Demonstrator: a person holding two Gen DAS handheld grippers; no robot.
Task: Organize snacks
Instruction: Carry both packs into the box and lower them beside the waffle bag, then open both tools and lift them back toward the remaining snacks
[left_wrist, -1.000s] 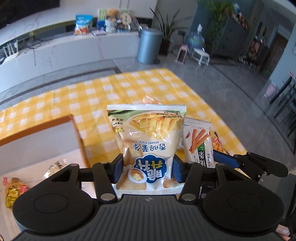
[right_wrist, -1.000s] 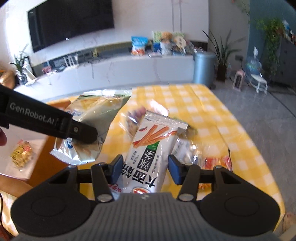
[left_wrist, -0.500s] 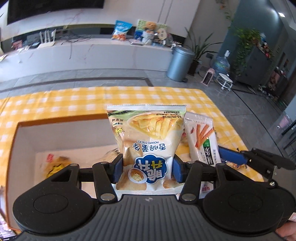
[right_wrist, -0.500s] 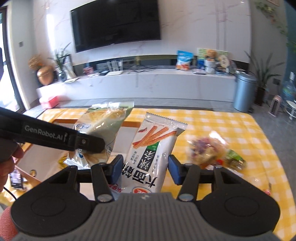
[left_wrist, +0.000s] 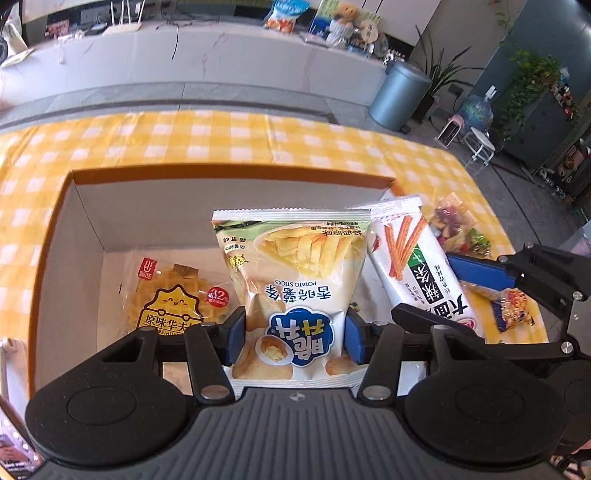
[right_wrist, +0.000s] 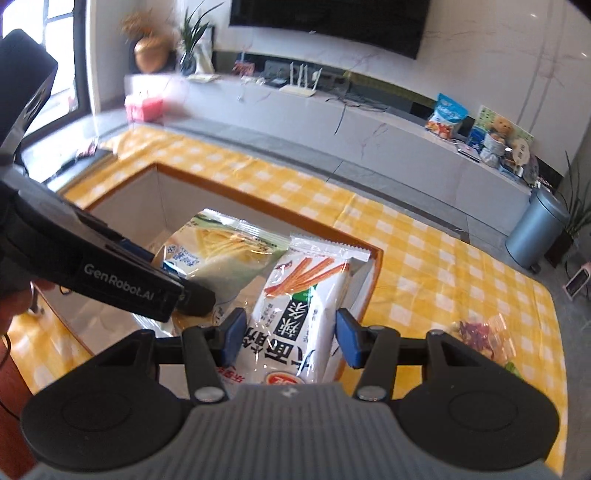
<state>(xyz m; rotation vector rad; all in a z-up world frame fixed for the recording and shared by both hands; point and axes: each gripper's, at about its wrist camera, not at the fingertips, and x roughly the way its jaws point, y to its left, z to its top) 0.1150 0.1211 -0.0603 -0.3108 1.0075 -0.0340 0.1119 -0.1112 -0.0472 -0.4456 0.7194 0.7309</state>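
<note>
My left gripper (left_wrist: 295, 341) is shut on a bag of potato sticks (left_wrist: 291, 273), held upright over the open orange-rimmed box (left_wrist: 229, 179). A waffle packet (left_wrist: 173, 295) lies on the box floor to its left. My right gripper (right_wrist: 290, 339) is shut on a white packet of stick biscuits (right_wrist: 303, 295), held over the box's right side (right_wrist: 369, 251). That same packet (left_wrist: 417, 266) shows at the right of the left wrist view, with the right gripper's blue finger (left_wrist: 480, 273) beside it. The potato sticks bag (right_wrist: 221, 258) and the left gripper (right_wrist: 184, 291) show left in the right wrist view.
The box stands on a yellow checked tablecloth (left_wrist: 221, 136). Loose snack packets (left_wrist: 461, 232) lie on the cloth right of the box, one (right_wrist: 476, 332) also in the right wrist view. Beyond the table are a grey bin (left_wrist: 399, 96) and a long white counter (right_wrist: 332, 122). A hand (right_wrist: 14, 302) grips the left gripper.
Both grippers have carried their packets leftward from over the tablecloth to over the open box, which now fills the middle of both views. Each grip stays the same.
</note>
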